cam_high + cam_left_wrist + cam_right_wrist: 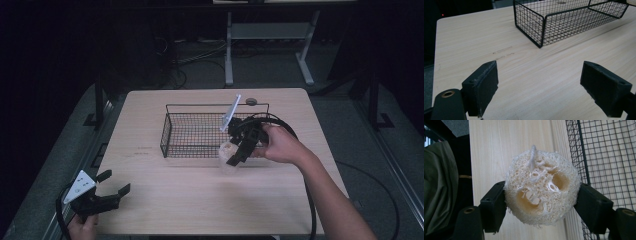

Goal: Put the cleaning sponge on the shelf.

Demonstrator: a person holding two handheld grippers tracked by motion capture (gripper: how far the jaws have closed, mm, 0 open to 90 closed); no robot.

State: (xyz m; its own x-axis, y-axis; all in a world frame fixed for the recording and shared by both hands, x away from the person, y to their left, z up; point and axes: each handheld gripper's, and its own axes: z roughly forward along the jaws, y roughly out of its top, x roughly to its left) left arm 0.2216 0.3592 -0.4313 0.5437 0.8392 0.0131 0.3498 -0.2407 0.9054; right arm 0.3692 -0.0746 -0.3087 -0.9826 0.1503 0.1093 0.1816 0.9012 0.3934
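Observation:
A pale, fibrous loofah slice (541, 192) with a short string loop is clamped between the two black jaws of my right gripper (541, 200). In the high view the right gripper (231, 152) holds that loofah (226, 148) just at the near edge of a black wire basket (172, 131), close to its right end. My left gripper (115, 182) rests at the table's near left corner, open, with nothing between its jaws. From the left gripper (539, 85) the wire basket (541, 22) lies ahead and to the right across bare wood.
The light wooden table (165, 200) ends close behind the left gripper. A small grey round disc (251, 101) lies behind the basket. Cables trail from both grippers. A person's dark clothing (439, 185) shows beyond the table edge in the right gripper view.

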